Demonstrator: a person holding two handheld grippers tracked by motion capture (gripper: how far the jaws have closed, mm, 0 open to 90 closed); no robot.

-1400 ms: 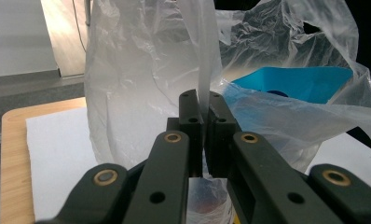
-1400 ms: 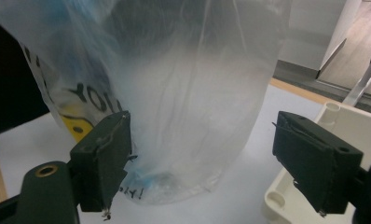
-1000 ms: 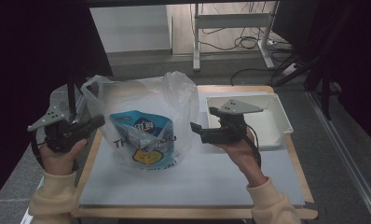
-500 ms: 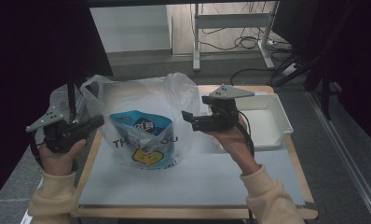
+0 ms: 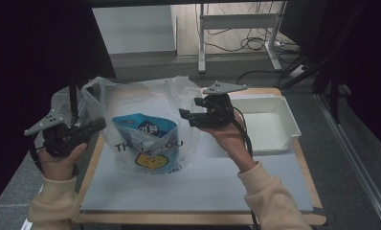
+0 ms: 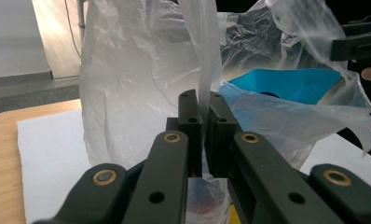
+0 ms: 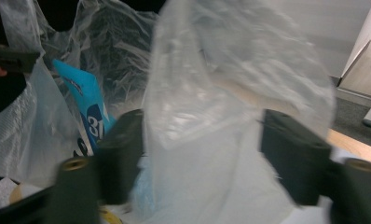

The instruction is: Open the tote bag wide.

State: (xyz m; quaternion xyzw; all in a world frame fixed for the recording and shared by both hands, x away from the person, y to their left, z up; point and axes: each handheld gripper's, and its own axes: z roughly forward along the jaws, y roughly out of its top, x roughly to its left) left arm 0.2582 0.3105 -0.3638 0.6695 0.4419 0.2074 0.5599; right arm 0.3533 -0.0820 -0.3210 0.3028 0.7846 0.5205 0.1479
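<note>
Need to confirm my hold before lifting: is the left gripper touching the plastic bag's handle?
Touching. In the left gripper view, the left gripper has its jaws shut on a strip of the plastic bag, pinched between them.

My left gripper (image 6: 201, 116) has its jaws pinched on a strip of the clear plastic bag (image 6: 127, 88). Inside the bag I see a blue packet (image 6: 291, 84); the other gripper (image 6: 356, 42) is at upper right.
</note>
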